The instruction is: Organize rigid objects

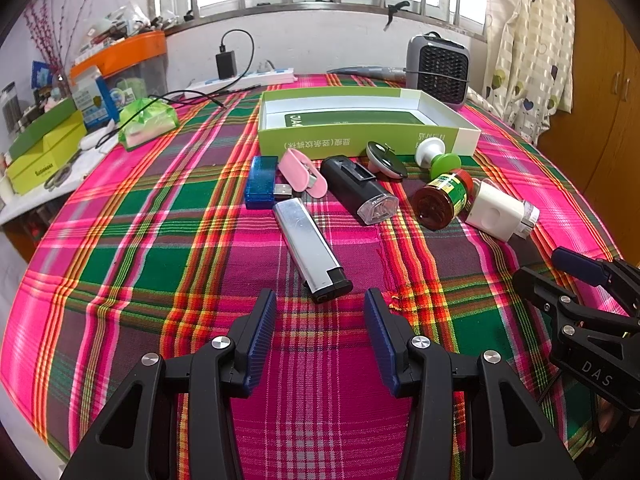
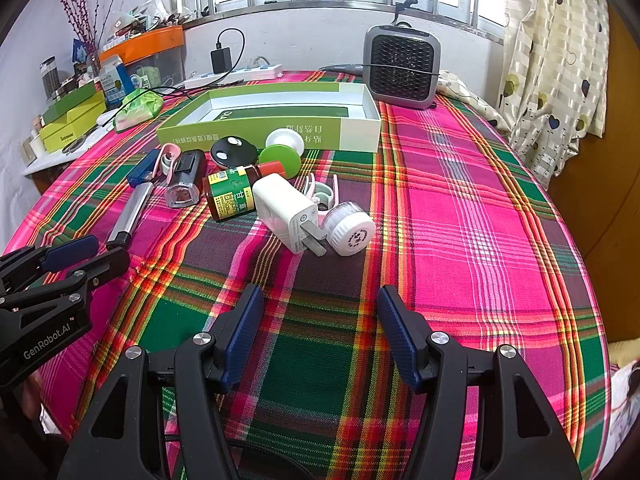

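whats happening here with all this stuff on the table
A person holds two grippers over a plaid tablecloth, both open and empty. The left gripper points at a silver lighter; the right gripper faces a white plug adapter. Small items lie loose before the open green cardboard box; none sit inside it.
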Tool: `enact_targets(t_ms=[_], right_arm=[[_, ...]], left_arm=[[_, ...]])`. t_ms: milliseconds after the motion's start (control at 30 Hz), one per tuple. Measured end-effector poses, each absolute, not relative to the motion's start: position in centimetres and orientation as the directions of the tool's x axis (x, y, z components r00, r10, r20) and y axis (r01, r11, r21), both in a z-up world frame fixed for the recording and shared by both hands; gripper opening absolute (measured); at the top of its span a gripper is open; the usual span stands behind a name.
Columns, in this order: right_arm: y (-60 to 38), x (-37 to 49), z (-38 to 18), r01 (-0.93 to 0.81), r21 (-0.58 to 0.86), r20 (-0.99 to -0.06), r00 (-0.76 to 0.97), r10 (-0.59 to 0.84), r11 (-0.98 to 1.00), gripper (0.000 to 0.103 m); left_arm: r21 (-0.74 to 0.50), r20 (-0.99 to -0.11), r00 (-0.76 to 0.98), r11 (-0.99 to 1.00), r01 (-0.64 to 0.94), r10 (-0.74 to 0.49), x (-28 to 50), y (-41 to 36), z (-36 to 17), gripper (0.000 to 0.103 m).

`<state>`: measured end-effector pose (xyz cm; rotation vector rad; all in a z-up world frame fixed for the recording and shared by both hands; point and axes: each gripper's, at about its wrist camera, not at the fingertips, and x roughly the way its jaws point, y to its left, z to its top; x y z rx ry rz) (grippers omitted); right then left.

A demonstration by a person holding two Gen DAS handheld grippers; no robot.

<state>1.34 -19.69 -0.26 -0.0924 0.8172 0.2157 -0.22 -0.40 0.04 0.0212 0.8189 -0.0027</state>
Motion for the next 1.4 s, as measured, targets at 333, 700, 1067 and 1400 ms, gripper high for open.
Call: enact_targets(t_ms=[333, 700, 1067, 1400], right_arm=[[-19.7, 1.4, -0.3, -0.227, 0.002, -0.732, 0.663, 0.156, 0.974, 0.060], [-20.3, 1.7, 0.2, -0.290, 0.050, -0.730, 0.642, 0.233, 0.956, 0.060], [-19.0, 2.5, 2.1, -0.391, 0.018, -0.680, 0.670, 0.298, 0.920, 0.060], [-17.7, 4.5, 2.1, -0.437, -0.007, -0.706, 0.639, 0.305, 0.899, 0.060]], left_arm=[[0.009, -0.740, 0.672, 0.999, 0.032, -0.015, 0.1, -0.1, 0.1, 0.044], [-0.098, -0.756, 0.642, 0.992, 0.078, -0.125, 0.6, 1.2, 0.6, 0.044], [-0.115, -0.762, 0.630, 0.989, 0.096, -0.150, 2.2, 0.5, 1.0, 0.044], [-0.040, -0.780, 0.624, 0.999, 0.027, -0.048, 3.6, 1.8, 0.5, 0.044]])
